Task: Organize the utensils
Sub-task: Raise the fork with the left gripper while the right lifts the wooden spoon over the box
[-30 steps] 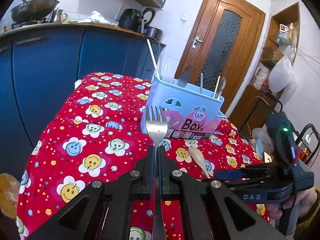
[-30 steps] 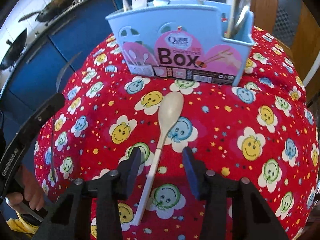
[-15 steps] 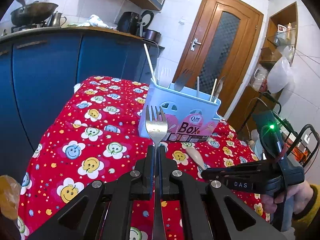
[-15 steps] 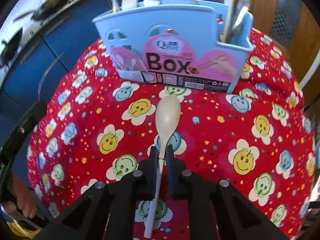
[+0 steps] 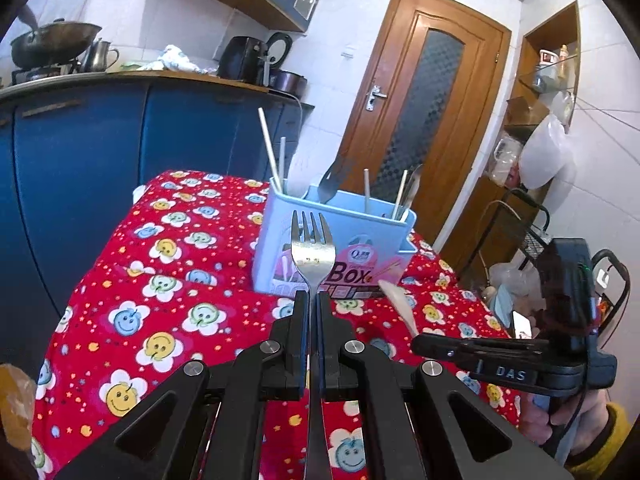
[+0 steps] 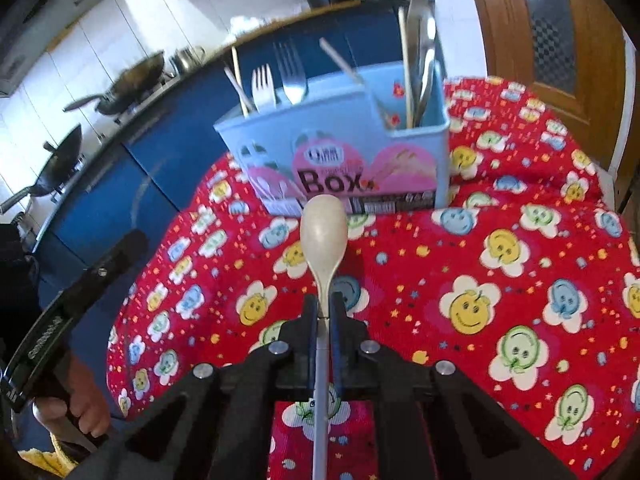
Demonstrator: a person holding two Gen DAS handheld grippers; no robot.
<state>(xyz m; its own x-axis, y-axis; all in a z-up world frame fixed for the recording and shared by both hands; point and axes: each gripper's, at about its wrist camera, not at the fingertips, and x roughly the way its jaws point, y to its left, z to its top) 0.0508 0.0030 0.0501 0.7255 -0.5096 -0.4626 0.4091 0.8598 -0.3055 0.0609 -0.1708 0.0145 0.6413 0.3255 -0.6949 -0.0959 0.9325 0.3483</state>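
My left gripper (image 5: pixel 313 300) is shut on the handle of a metal fork (image 5: pixel 312 246), tines pointing up toward the light blue utensil box (image 5: pixel 360 236). The box stands on the red smiley tablecloth (image 5: pixel 160 280) and holds several forks, spoons and chopsticks. In the right wrist view my right gripper (image 6: pixel 324 308) is shut on the neck of a cream plastic spoon (image 6: pixel 323 232), lifted off the cloth with its bowl just in front of the utensil box (image 6: pixel 340 152). The right gripper (image 5: pixel 424 344) also shows from the side in the left wrist view, with the cream spoon (image 5: pixel 396 300) sticking out of it.
Blue kitchen cabinets (image 5: pixel 80 152) with woks and appliances on the counter run behind the table. A wooden door (image 5: pixel 416 100) and shelves (image 5: pixel 540 92) stand at the right. The left gripper's body (image 6: pixel 68 320) and a person's hand (image 6: pixel 76 412) sit at the left of the right wrist view.
My right gripper closed on the cream spoon's handle and lifted it off the cloth, tilting up toward the box. The left gripper kept the fork and rose a little.
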